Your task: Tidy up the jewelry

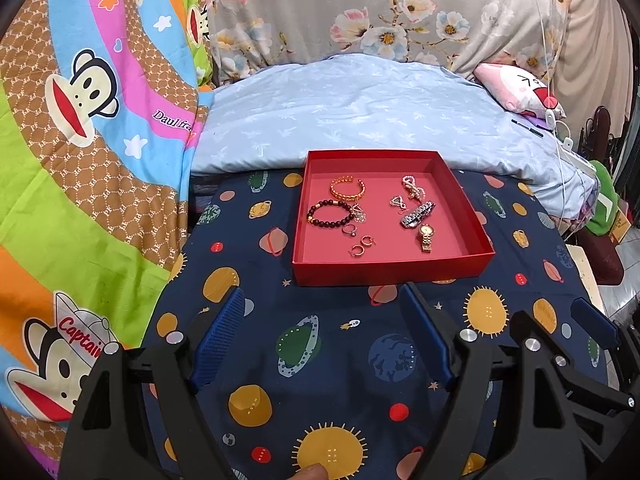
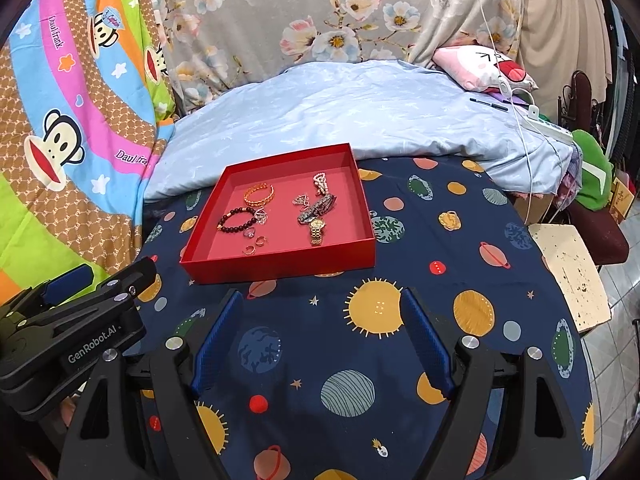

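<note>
Both grippers hang wide apart and empty over the bed: my left gripper (image 1: 322, 330) sits just short of the red tray (image 1: 390, 270), whose near wall lies straight ahead of the blue ribbed fingers (image 1: 218, 334), while my right gripper (image 2: 322, 334) has the tray ahead and off to its left. Inside the tray I see a gold cuff bangle (image 1: 347, 188) toward the back left, a dark beaded bracelet (image 1: 329, 212) in front of it, small rings (image 1: 362, 245) nearer the front wall, a pearl piece (image 1: 414, 187) at the back right, a silver watch (image 1: 418, 215) and a gold watch (image 1: 426, 237) closer to me. The tray rests flat on a navy sheet printed with planets and suns (image 1: 352, 344). Beyond it lies a pale blue quilt (image 1: 360, 112), a floral grey cloth (image 1: 360, 8) behind, and a bright cartoon-monkey blanket (image 1: 88, 128) to the left.
</note>
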A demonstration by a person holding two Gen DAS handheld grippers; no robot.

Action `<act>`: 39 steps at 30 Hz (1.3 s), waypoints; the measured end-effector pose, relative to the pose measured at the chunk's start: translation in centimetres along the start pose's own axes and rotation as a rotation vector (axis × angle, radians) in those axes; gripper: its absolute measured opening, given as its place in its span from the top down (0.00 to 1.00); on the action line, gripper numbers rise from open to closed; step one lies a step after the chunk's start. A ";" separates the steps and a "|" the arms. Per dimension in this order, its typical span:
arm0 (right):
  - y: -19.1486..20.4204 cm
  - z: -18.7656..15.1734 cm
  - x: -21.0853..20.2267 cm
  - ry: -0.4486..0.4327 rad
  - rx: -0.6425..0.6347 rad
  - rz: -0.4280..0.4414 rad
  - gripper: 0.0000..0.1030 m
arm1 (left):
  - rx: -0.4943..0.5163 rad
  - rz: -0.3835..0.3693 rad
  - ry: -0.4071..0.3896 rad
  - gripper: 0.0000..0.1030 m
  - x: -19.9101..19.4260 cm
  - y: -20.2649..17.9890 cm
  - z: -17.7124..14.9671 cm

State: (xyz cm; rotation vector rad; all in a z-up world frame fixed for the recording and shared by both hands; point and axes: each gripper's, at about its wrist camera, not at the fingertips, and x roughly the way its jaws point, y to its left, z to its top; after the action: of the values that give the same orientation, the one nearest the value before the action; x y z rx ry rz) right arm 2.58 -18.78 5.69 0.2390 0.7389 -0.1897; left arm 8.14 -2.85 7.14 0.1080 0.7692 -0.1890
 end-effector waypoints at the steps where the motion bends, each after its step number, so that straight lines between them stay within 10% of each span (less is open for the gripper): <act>1: 0.0 0.0 -0.1 -0.001 -0.001 0.000 0.23 | 0.000 0.001 -0.001 0.25 -0.1 0.0 0.0; 39: 0.2 0.0 -0.3 0.000 -0.002 0.001 0.23 | -0.024 0.000 0.007 0.22 -0.1 0.8 -0.1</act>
State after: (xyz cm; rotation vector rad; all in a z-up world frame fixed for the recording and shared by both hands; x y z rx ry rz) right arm 2.40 -18.55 5.90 0.2372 0.7387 -0.1885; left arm 8.19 -2.07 7.16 0.0856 0.7783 -0.1797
